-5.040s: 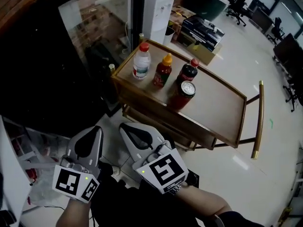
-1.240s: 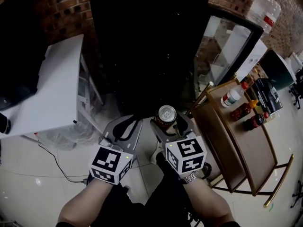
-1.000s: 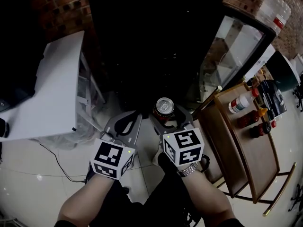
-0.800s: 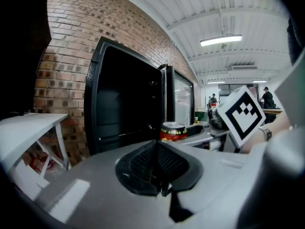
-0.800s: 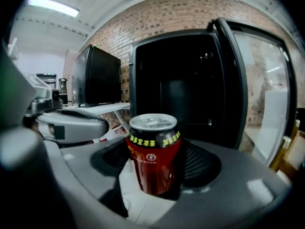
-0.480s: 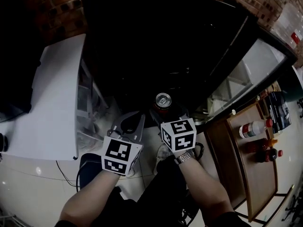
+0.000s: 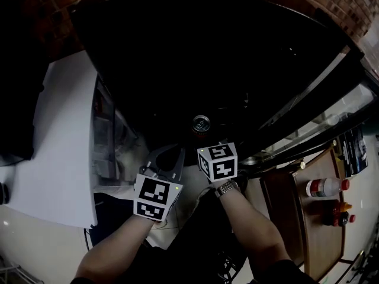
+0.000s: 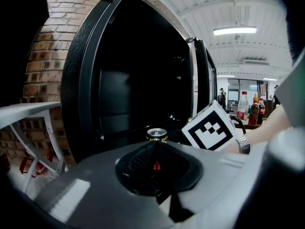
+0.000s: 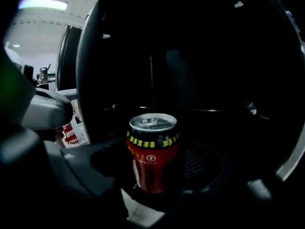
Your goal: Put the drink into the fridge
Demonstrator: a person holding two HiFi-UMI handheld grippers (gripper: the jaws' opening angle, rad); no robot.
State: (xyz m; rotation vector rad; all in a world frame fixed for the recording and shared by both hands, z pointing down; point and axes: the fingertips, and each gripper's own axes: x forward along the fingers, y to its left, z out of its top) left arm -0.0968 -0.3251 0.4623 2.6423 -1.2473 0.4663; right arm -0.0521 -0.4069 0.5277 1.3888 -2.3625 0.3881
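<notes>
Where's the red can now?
Head view, centre: the can stands upright in the right gripper, in front of the open fridge, right of the left gripper.

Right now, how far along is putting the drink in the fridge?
Done: the glass door of the black fridge stands open and the red drink can is picked up. In hand: the right hand-held gripper holds it upright at the dark opening. Left: set it on a shelf and release. The left hand-held gripper is shut, empty.
</notes>
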